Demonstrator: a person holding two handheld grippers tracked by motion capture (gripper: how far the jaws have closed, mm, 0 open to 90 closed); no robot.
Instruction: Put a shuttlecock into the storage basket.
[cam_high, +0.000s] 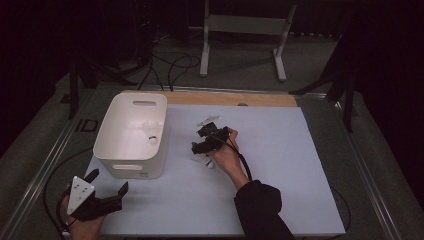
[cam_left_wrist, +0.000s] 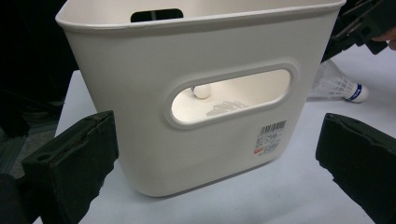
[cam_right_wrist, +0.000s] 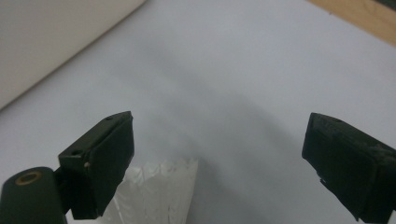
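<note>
Right tongs spread wide over shuttlecock beside bin, left tongs apart near table edge.

A table covered with a pale bluish-white sheet takes up the middle and lower part of the high view, with a strip of bare wood showing along its far edge near the upper centre. A white plastic bin with cut-out handles stands on the sheet at centre left of the frame. Just right of it, near the centre, a white shuttlecock with a blue band lies on its side on the sheet, and another white feathered piece lies slightly above it in the frame.
</note>
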